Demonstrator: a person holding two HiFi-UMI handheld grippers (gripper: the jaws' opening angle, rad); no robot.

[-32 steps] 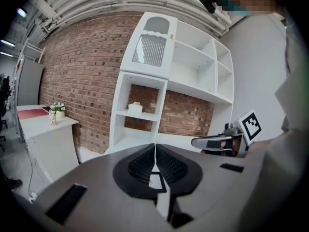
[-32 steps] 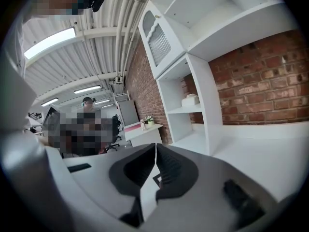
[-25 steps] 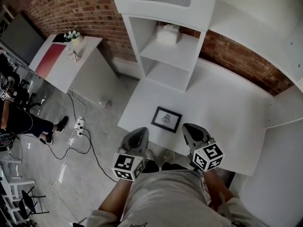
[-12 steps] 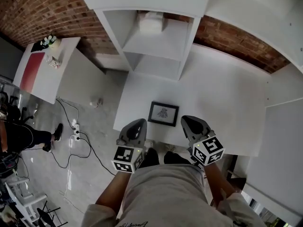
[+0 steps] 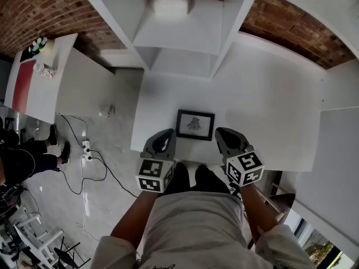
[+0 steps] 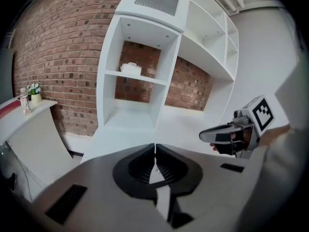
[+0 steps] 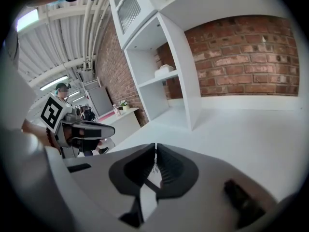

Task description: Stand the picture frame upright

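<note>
A small black picture frame [image 5: 195, 124] lies flat, face up, on the white table [image 5: 269, 105] near its front edge. My left gripper [image 5: 159, 140] hovers at the table's front edge just left of the frame, jaws shut with nothing between them. On the other side, my right gripper [image 5: 225, 138] sits just right of the frame, likewise shut and empty. In the left gripper view the right gripper [image 6: 227, 135] shows at right; the left gripper [image 7: 91, 129] appears in the right gripper view. The frame is hidden in both gripper views.
A white shelf unit [image 5: 179, 32] stands at the table's back left with a white box [image 5: 170, 5] on its shelf. A brick wall [image 5: 297, 27] runs behind. A white side counter [image 5: 39, 77] and floor cables [image 5: 90, 161] lie to the left.
The head view has tilted further down, so the table and frame sit higher and more centred. Both grippers have stayed shut, flanking the frame at the table's front edge.
</note>
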